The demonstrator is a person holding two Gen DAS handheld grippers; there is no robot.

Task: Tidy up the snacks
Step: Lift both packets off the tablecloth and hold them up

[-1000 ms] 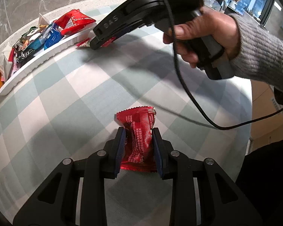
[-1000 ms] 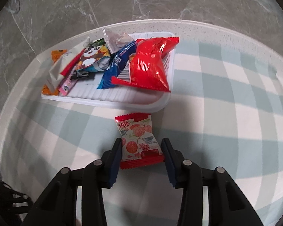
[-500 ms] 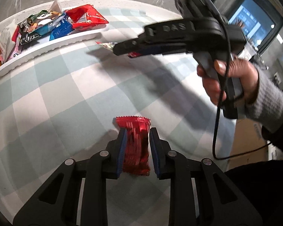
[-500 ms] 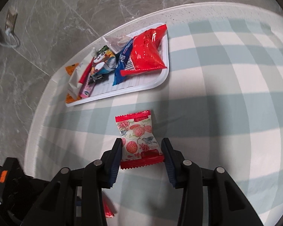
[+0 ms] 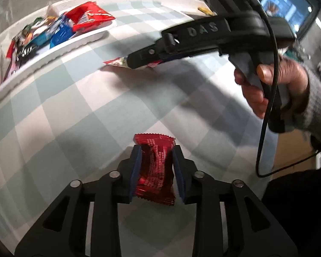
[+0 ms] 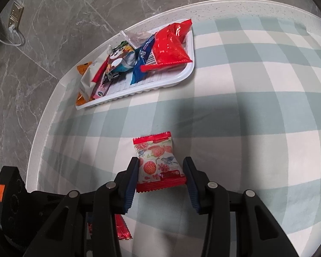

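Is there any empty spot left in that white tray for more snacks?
The tray has a bare ribbed strip along its near edge, below the blue packet and the big red bag. Its far-left end is crowded with overlapping packets. The checked cloth beside it lies open.

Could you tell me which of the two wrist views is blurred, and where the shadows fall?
Left wrist view: motion blur smears the tray and its snacks; the red packet in the left gripper stays sharp; the right gripper shadows the cloth below it. Right wrist view: sharp throughout, with a broad soft shadow across the cloth beyond the fruit-print packet.
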